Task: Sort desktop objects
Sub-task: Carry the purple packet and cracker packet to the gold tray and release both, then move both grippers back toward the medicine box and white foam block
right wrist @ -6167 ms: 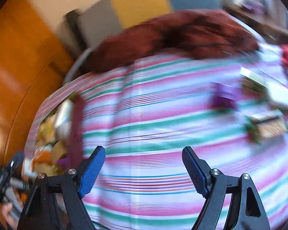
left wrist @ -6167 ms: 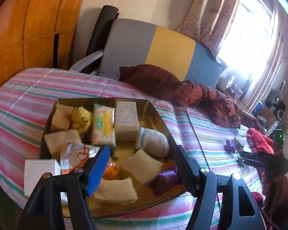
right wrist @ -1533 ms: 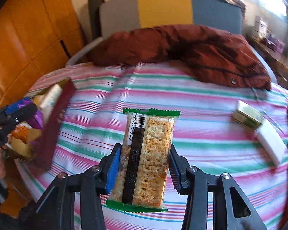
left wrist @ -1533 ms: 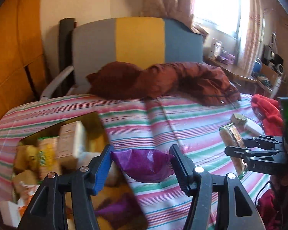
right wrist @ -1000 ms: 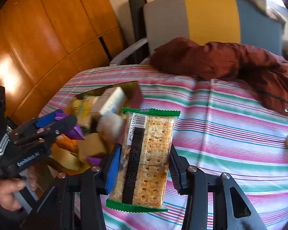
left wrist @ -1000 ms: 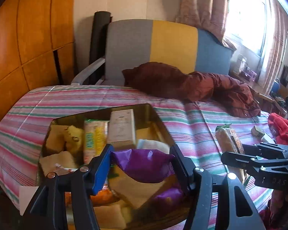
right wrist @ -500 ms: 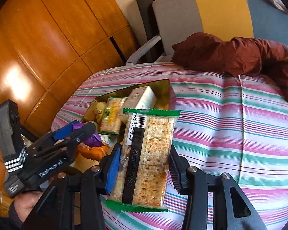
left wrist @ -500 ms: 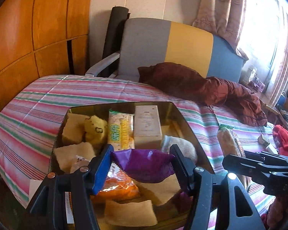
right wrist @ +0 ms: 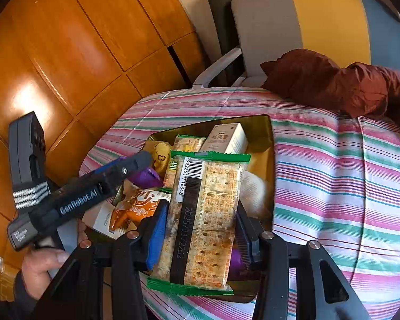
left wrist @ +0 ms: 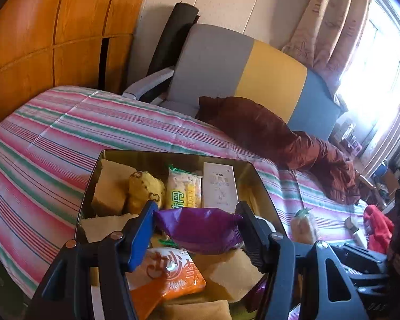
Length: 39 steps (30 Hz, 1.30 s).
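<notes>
- Risk: gold tray [left wrist: 264, 186] already heaped with snack packs and sponge-like blocks; a pack let go on top could slide over the rim onto the striped cloth [left wrist: 66, 138].
- Risk: both tools crowd the same tray and could knock each other.
- Left gripper [left wrist: 197, 229] clamps purple packet [left wrist: 200, 229] by its ends, jaws fairly wide, hanging above the tray's middle.
- Right gripper [right wrist: 197, 234] pinches cracker pack [right wrist: 202, 221] upright above the tray's near edge.
- Change: a second and a half ago both packs hung over bare cloth; now both are over the tray.
</notes>
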Each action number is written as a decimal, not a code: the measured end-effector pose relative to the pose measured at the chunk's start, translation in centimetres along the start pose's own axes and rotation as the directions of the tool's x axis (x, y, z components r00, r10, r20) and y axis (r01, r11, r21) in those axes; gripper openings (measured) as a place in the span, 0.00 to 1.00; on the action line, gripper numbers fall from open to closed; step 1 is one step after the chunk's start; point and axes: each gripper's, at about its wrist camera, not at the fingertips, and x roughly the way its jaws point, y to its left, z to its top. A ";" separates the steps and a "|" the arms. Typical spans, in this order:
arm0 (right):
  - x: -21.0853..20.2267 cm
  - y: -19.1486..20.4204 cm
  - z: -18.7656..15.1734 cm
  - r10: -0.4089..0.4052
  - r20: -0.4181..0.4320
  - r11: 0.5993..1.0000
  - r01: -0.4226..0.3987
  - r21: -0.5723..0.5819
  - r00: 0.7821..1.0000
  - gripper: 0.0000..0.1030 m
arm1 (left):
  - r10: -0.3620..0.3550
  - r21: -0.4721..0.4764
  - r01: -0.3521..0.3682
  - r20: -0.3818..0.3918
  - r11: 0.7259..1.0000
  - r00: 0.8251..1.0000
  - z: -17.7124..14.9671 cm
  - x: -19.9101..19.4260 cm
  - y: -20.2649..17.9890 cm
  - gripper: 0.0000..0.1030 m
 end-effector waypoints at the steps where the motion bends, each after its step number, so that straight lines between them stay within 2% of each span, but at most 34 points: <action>1: 0.3 0.1 0.1 0.002 -0.004 1.000 -0.002 0.001 1.000 0.47 | -0.012 -0.008 0.012 -0.004 1.000 1.000 0.1 0.1 0.1 0.60; 5: 1.4 0.1 0.2 0.007 -0.014 1.000 -0.007 0.017 1.000 0.47 | -0.082 -0.084 0.079 -0.029 0.993 0.996 0.5 0.8 1.4 0.64; 9: 2.3 0.3 0.5 0.004 -0.015 1.000 -0.004 0.015 1.000 0.47 | -0.091 -0.103 0.088 -0.030 0.991 0.995 0.6 1.1 1.8 0.64; 12: 2.5 0.4 0.2 0.013 -0.026 1.000 -0.013 0.009 1.000 0.47 | -0.125 -0.123 0.122 -0.020 0.985 0.992 0.6 1.0 2.2 0.65; 15: 2.6 0.3 -0.4 0.000 -0.037 1.000 0.000 -0.005 0.999 0.48 | -0.129 -0.182 0.129 0.012 0.975 0.992 0.6 0.3 3.4 0.65; 17: 2.5 0.2 -0.8 -0.002 -0.039 1.000 0.002 -0.005 0.999 0.48 | -0.094 -0.188 0.097 0.024 0.977 0.995 0.5 -0.1 3.8 0.65; 18: 2.4 0.1 -1.0 -0.002 -0.039 1.000 0.002 -0.001 0.999 0.48 | -0.055 -0.173 0.059 0.027 0.983 0.998 0.4 -0.4 3.8 0.65; 23: 2.0 -0.7 -1.8 -0.006 -0.042 1.000 0.007 0.027 0.999 0.48 | 0.021 -0.095 -0.018 0.029 0.995 0.999 -0.4 -1.2 2.8 0.65; 30: 1.1 -1.5 -3.1 -0.034 -0.037 0.998 0.036 0.056 0.999 0.48 | 0.059 0.031 -0.061 0.045 0.998 0.997 -1.8 -2.3 0.1 0.65; 39: -0.8 -2.1 -4.4 -0.072 -0.017 0.996 0.073 0.053 0.997 0.50 | 0.096 0.164 -0.106 0.069 0.981 0.993 -3.4 -3.3 -3.5 0.66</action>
